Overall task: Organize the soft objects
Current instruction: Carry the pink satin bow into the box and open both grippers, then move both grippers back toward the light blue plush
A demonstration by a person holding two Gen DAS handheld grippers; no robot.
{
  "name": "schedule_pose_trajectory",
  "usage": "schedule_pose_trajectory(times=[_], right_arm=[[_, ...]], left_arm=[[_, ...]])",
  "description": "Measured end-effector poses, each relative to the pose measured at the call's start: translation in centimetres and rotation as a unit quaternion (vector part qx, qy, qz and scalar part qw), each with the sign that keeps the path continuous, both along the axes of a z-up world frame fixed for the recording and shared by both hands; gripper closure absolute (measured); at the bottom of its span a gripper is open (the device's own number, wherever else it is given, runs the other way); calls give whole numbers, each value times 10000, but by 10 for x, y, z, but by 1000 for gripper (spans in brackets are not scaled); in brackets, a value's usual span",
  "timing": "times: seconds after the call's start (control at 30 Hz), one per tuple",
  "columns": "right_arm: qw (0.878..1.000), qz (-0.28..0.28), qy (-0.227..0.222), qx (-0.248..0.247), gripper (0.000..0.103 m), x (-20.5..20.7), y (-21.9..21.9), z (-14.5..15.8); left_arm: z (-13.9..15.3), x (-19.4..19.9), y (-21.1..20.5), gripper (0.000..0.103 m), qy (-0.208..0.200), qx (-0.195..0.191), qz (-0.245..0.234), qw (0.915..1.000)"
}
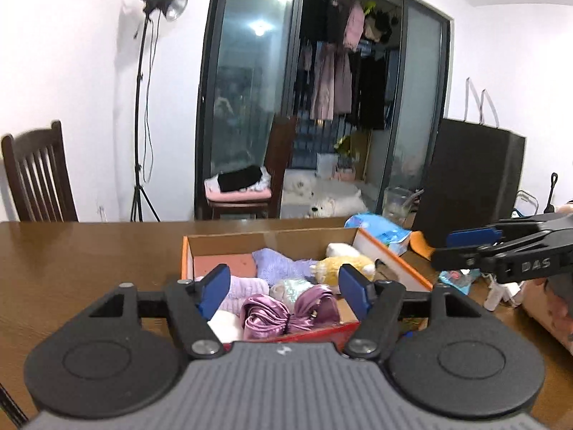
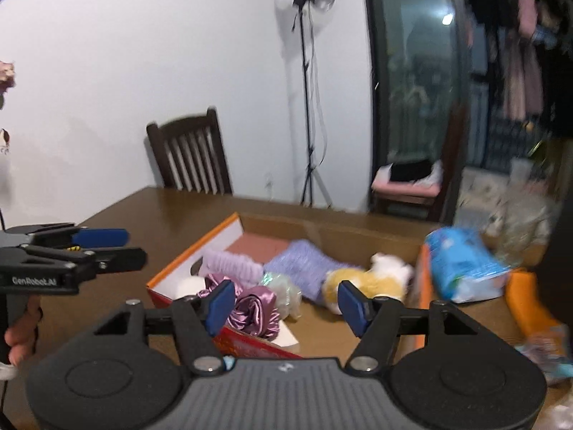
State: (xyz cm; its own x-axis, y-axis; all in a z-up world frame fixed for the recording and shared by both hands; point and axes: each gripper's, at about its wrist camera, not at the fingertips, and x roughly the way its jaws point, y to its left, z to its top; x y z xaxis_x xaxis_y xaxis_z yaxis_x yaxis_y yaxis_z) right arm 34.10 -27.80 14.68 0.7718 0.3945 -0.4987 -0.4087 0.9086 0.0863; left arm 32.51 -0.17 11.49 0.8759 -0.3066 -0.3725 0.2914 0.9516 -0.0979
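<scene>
An open cardboard box (image 1: pixel 272 240) (image 2: pixel 322 231) with orange rims sits on the brown table. Inside lie a purple satin scrunchie (image 1: pixel 290 310) (image 2: pixel 256 313), a lilac knitted cloth (image 1: pixel 283 263) (image 2: pixel 304 265), a lilac fluffy band (image 1: pixel 243 290) (image 2: pixel 231 263), an iridescent scrunchie (image 1: pixel 290 288) (image 2: pixel 284 288), and a yellow-white plush toy (image 1: pixel 343 261) (image 2: pixel 372 279). My left gripper (image 1: pixel 284 292) is open and empty just above the box's near edge; it also shows at the left of the right wrist view (image 2: pixel 107 251). My right gripper (image 2: pixel 286 302) is open and empty over the box; it also shows in the left wrist view (image 1: pixel 462 247).
A blue tissue pack (image 1: pixel 379 231) (image 2: pixel 465 268) lies right of the box, with an orange item (image 2: pixel 526 297) and small packets (image 1: pixel 456 279) beside it. A black bag (image 1: pixel 469 182) stands at the far right. Dark wooden chairs (image 1: pixel 35 175) (image 2: pixel 189 157) and a light stand (image 1: pixel 141 107) are behind the table.
</scene>
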Motion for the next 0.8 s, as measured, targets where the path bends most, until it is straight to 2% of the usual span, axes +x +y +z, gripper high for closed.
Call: schedule_pose_trajectory(times=[0.13,0.23,0.4,0.57,0.67,0.8], right_arm=[[9995,-139,-275,24,38,-49,-15,18],[9986,-205,-464,140,38,-85,-20,18],[9977,-148,-588,287,36,-149,-18,-4],[9979,-130,-475,423,33,-206,-12,-32],[9976,-154,-333,594,32,-235,-11,-46],[9965,-164,-243,782,31,-257,-9,-56]], left_arm=[[11,-42,1,30,-178,-81,16,9998],[8,-78,0,28,-243,-198,54,9995],[-13,-142,-8,22,-309,-174,84,9993],[-41,-197,-10,21,-201,-272,97,9994],[-53,-218,-7,21,-53,-394,88,9992],[-56,-233,1,21,-86,-376,117,9992]])
